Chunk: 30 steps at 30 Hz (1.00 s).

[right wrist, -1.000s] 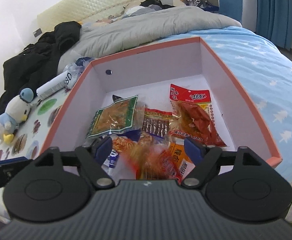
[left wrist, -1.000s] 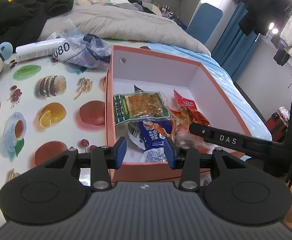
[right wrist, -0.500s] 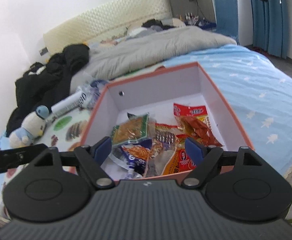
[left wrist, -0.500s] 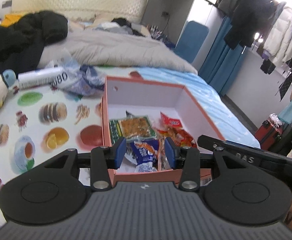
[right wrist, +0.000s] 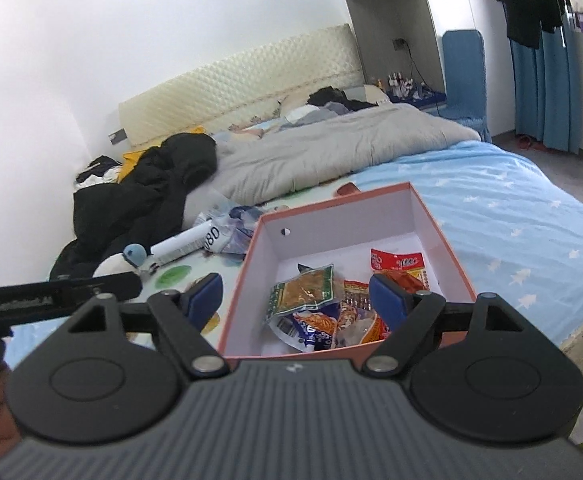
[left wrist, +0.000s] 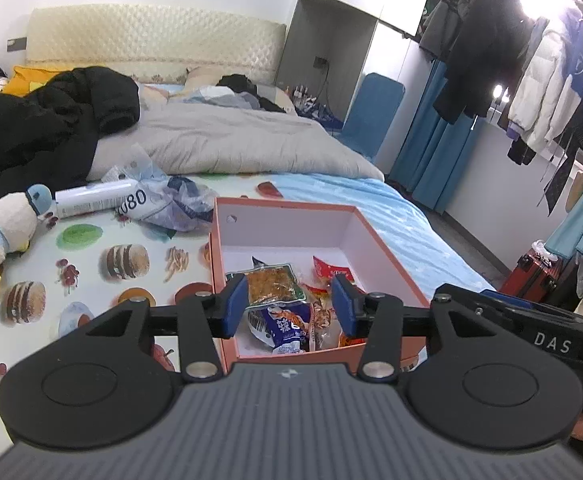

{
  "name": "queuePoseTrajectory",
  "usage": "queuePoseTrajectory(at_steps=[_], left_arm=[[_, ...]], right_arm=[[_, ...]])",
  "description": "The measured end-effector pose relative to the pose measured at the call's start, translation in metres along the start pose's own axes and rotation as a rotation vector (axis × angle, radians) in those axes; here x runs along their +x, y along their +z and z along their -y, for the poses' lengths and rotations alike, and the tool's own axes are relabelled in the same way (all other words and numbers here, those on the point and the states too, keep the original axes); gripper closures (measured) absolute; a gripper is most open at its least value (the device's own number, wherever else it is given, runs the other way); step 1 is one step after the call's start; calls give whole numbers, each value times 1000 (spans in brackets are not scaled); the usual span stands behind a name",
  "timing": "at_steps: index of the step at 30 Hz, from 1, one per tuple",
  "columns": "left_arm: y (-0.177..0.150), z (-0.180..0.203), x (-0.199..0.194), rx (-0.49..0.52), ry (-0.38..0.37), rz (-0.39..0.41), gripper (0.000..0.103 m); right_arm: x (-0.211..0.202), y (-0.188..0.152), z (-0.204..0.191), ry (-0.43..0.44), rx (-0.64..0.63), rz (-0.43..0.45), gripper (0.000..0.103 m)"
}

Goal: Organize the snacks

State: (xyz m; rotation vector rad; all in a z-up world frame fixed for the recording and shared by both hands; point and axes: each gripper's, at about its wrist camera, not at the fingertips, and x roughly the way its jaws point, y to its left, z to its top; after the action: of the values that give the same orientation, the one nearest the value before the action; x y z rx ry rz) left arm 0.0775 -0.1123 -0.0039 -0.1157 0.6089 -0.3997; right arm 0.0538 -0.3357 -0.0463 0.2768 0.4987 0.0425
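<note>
**Both grippers empty above the box, snacks inside**

Left gripper (left wrist: 289, 308): jaws about half spread and opening, nothing between the pads; packets seen in the gap lie well below, down in the box. Right gripper (right wrist: 295, 300): jaws wide apart, also empty. Neither touches anything, which fits hands w/ no load, prob. between picks or finished.

Box (left wrist: 387, 256), orange outside, white inside, sits centre of both views on the bed, lid off, so packets can go in from above. Snacks are piled at its near end: green-edged packet (left wrist: 273, 282) on top, blue packet (left wrist: 285, 326) under it nearer the front wall, red packet (right wrist: 397, 262) toward the right wall. Far end of the box floor is bare, so room is left.

Outside the box, upper left of the left view: crumpled plastic bag (left wrist: 171, 204), white tube (left wrist: 91, 200), plush toy (left wrist: 3, 228), all on the food-print sheet (left wrist: 91, 280). No loose snack shows there, though the bag's contents can't be told. Judged: task nearly or fully done.
</note>
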Motion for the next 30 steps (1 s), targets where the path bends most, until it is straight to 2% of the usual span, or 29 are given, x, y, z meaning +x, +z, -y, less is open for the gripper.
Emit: queuePoseTrajectory(at_steps=[7, 13, 22, 30], left_arm=[[0, 6, -34, 25, 10, 31, 49], [-11, 4, -50, 4, 9, 27, 49], [-33, 2, -45, -11, 17, -5, 45], [-38, -3, -32, -11, 35, -31, 45]], right_arm=[[-25, -6, -5, -31, -2, 25, 21], [-37, -15, -6, -47, -3, 23, 21], [-43, -28, -11, -46, -25, 18, 21], [-34, -41, -9, -63, -14, -16, 21]])
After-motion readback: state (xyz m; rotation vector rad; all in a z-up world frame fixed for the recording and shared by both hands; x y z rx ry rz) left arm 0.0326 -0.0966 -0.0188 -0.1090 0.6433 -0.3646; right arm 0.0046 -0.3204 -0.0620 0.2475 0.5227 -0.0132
